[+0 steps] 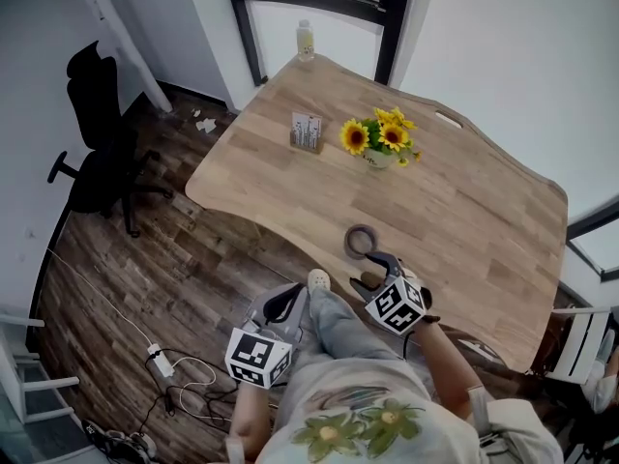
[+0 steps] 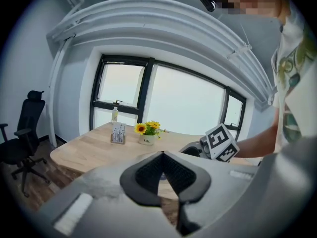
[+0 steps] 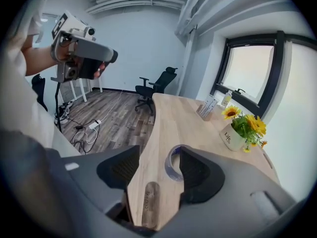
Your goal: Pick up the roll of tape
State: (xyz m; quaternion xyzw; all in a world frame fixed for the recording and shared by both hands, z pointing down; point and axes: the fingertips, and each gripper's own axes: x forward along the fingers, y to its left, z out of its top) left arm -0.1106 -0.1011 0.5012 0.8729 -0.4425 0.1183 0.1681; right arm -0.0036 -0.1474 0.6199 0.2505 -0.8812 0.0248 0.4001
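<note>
Noted right hand-held gripper (image 3: pixel 158 157) spread and empty, with roll of tape (image 3: pixel 168 164) flat on worktop (image 3: pixel 168 118) just ahead of its tips, partly behind one jaw. Noted left hand-held gripper (image 2: pixel 162 155) pressed together, idle. Best to lower one jaw into the hole, the other outside the band, then pinch squarely.

The roll of tape (image 3: pixel 168 164) is a greyish, slightly bluish ring with a wide open core, lying flat with its hole facing up. It sits just ahead of the right gripper (image 3: pixel 159 156), within the gap between its spread jaws. It is close beside the jaw on the right of that gripper's view, which hides part of its rim.
</note>
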